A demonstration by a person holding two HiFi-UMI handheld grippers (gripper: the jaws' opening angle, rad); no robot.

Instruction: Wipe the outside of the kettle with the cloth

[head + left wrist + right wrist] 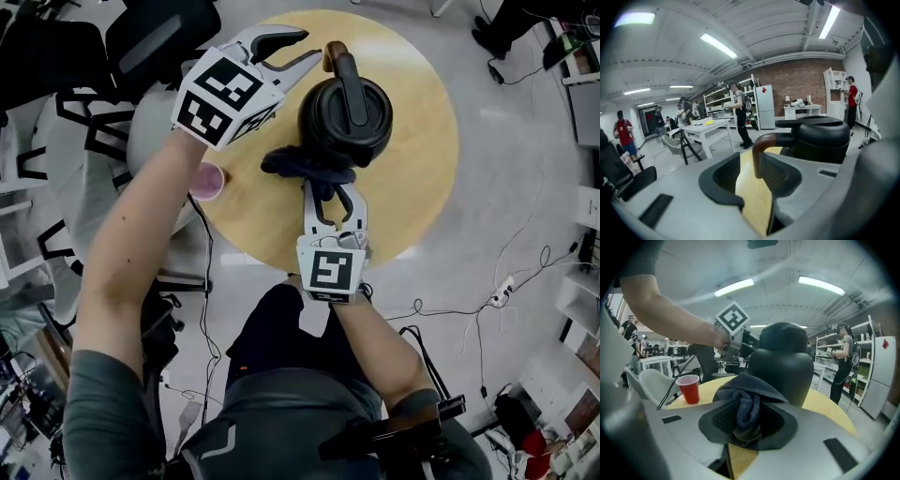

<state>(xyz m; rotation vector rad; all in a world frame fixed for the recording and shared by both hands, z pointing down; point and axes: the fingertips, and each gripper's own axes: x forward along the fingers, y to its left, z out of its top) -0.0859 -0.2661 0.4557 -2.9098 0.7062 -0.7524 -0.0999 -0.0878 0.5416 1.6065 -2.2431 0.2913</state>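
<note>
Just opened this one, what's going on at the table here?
A person at a round wooden table has a gripper in each hand. The right gripper is shut on a dark blue cloth and holds it at the near side of the black kettle. The left gripper is open, its jaws either side of the brown end of the kettle's handle without clamping it. A red cup sits at the table's left edge.
</note>
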